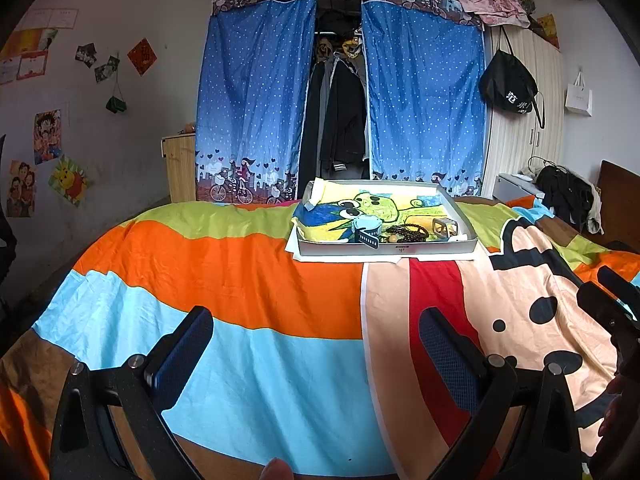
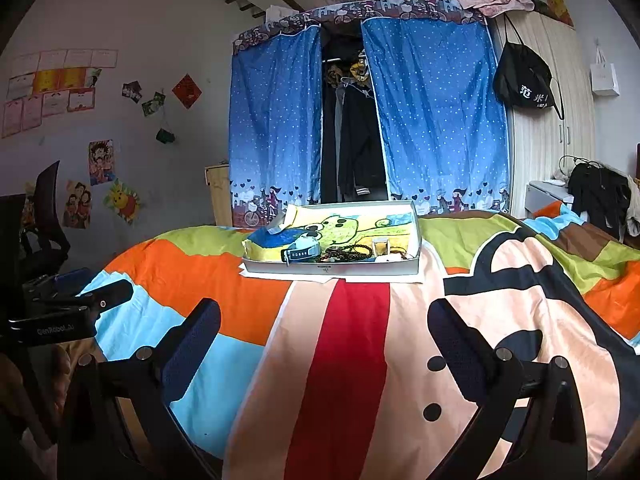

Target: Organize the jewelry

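Jaws of left gripper (image 1: pixel 316 332) & right gripper (image 2: pixel 324 328) are held wide apart, nothing gripped. Jewelry sits in tray (image 1: pixel 468 245) toward bed's far edge, well apart. Beads (image 1: pixel 410 233) w/ watch (image 1: pixel 366 229) are best approached low, one piece singled out.

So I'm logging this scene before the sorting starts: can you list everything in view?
tray: one, grey, on the bed's far side
smartwatch: one, pale blue with dark strap, tray's front left
bead bracelets: several, dark brown, tray's front middle
small box: one, clear with gold frame, tray's front right
drawing: one, green cartoon creature, lining the tray
bedspread: one, multicoloured, covering the bed
curtains: two, blue dotted, over the wardrobe
bag: one, black, hanging at right
left gripper: jaws open, holding nothing
right gripper: jaws open, holding nothing
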Demonstrator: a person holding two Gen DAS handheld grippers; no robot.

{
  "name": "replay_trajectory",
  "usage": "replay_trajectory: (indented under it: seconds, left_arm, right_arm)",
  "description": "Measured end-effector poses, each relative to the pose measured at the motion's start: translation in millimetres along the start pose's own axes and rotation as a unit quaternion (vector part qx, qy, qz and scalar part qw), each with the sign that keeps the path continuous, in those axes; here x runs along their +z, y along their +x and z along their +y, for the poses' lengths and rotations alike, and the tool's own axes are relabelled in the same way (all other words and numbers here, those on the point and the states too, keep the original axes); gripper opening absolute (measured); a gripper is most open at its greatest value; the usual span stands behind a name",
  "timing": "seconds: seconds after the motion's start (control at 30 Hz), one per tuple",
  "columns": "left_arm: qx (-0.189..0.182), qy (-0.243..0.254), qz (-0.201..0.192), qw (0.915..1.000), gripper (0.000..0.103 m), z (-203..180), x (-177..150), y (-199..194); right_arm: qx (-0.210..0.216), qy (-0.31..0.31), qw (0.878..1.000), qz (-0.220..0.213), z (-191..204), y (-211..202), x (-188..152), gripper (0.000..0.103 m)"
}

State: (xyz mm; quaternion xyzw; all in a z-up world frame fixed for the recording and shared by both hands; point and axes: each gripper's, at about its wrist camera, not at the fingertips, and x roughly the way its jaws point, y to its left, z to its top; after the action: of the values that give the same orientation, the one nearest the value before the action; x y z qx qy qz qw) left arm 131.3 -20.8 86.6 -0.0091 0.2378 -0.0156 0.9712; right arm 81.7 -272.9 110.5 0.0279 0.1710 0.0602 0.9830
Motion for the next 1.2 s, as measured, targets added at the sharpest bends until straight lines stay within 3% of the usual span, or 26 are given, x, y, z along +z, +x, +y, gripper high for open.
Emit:
replay_trajectory:
  seconds: [1.2]
  left_arm:
    - [0.001,-0.001,0.000,1.0000,0.103,-2.1,-1.4,-2.1]
  right_arm:
    - [0.001,0.000,1.000,0.000,0.9,-0.1,0.6,0.102]
